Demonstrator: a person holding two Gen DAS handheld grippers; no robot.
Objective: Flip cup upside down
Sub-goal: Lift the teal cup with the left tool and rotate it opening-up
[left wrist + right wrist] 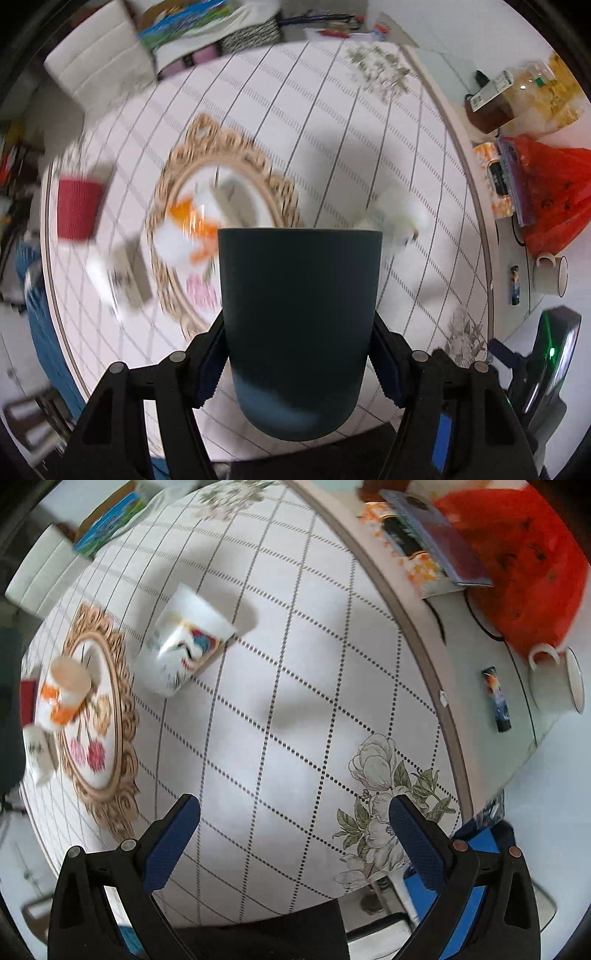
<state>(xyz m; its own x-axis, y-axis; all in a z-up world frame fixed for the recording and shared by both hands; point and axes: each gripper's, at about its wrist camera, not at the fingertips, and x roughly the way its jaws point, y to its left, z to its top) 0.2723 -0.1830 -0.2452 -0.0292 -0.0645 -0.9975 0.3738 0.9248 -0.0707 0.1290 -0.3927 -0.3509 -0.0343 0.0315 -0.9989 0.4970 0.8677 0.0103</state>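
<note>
My left gripper (pixel 297 354) is shut on a dark teal cup (pixel 299 325) and holds it above the table, rounded base toward the camera and rim pointing away. The blue pads press on both sides of the cup. My right gripper (pixel 293 834) is open and empty above the white checked tablecloth (pixel 280 686). A white cup with a colourful print (pixel 184 638) lies tilted on the cloth, well ahead and left of the right gripper. The view is motion-blurred.
An ornate gold-framed oval tray (pixel 229 221) holds an orange and white cup (pixel 64 694). A red cup (pixel 77 208) stands at the far left. A red bag (pixel 550 192), a white mug (pixel 550 273) and boxes sit on the right side surface.
</note>
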